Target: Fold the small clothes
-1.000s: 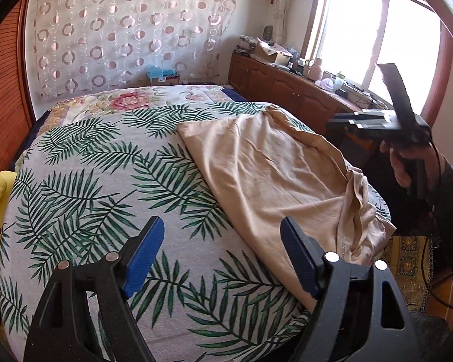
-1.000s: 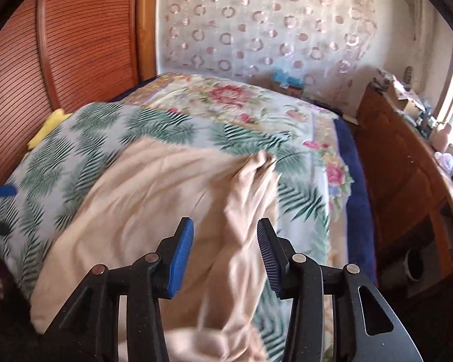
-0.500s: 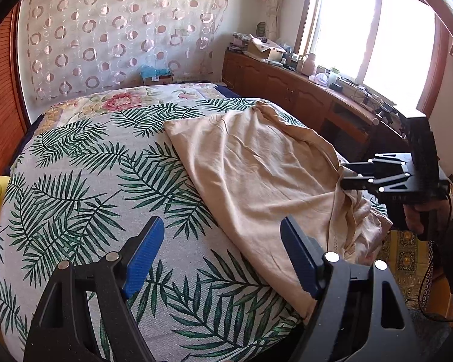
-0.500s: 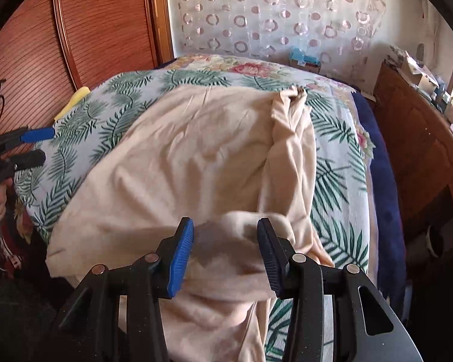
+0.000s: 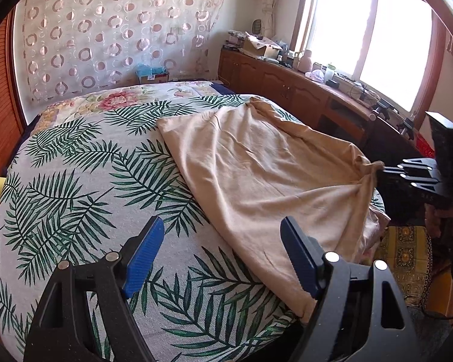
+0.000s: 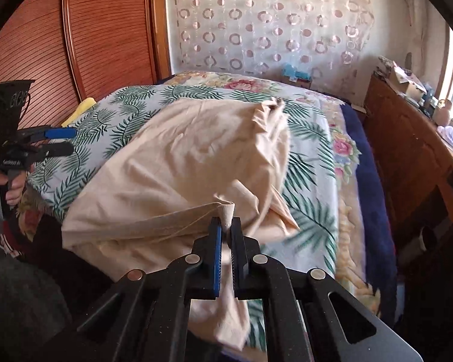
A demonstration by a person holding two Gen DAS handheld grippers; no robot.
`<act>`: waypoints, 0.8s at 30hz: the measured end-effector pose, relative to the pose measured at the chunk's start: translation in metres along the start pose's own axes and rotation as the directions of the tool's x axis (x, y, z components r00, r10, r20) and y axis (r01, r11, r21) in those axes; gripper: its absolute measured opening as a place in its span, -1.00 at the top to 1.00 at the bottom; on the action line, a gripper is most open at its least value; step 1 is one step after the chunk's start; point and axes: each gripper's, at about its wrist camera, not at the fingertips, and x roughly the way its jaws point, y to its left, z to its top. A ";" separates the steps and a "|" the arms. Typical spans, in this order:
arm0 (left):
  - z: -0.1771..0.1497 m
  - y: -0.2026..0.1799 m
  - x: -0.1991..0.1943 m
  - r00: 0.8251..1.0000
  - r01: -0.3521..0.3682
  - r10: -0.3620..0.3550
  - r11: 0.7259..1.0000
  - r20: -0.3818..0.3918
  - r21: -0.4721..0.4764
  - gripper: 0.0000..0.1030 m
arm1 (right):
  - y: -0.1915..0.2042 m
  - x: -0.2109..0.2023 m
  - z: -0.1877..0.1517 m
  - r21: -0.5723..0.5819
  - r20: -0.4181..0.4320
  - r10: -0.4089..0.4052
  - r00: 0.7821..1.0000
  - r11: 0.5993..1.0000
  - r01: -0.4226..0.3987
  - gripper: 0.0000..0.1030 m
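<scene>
beige garment point(image 6: 196, 163) spread across the bed point(image 6: 317, 157), one bunched corner pinched between the closed fingers point(image 6: 216, 241) of the right gripper point(image 6: 226, 232) and lifted off the leaf-print cover point(image 5: 75, 181). left gripper point(image 5: 222, 250) hovering with fingers point(image 5: 145, 250) wide apart, holding nothing, near the garment's nearer edge. wooden sideboard point(image 5: 287, 84) under a bright window point(image 5: 368, 30), circle-patterned curtain point(image 5: 114, 30) behind the bed. seen only from the right wrist: ribbed wooden panel point(image 6: 105, 30), a hand point(image 6: 3, 181) on the left gripper's handle. seen only from the left wrist: the window.
</scene>
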 end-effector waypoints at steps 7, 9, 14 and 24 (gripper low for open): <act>0.000 -0.005 0.005 1.000 0.010 -0.010 1.000 -0.011 0.005 -0.55 | -0.012 -0.026 -0.038 0.048 -0.088 -0.080 0.993 0.995 0.085 0.90; 0.000 -0.008 0.005 1.000 0.013 -0.012 1.000 -0.010 0.009 -0.55 | -0.018 -0.029 -0.037 0.083 -0.088 -0.057 0.994 0.995 0.064 0.90; 0.001 -0.008 0.008 1.000 0.004 -0.004 1.000 -0.012 0.006 -0.55 | -0.022 -0.027 -0.018 0.083 -0.033 -0.082 0.996 0.993 0.085 0.75; 0.038 0.015 0.037 0.999 -0.052 0.052 0.998 0.000 0.024 -0.55 | -0.022 0.055 0.052 0.020 0.038 -0.075 0.996 0.997 0.074 0.16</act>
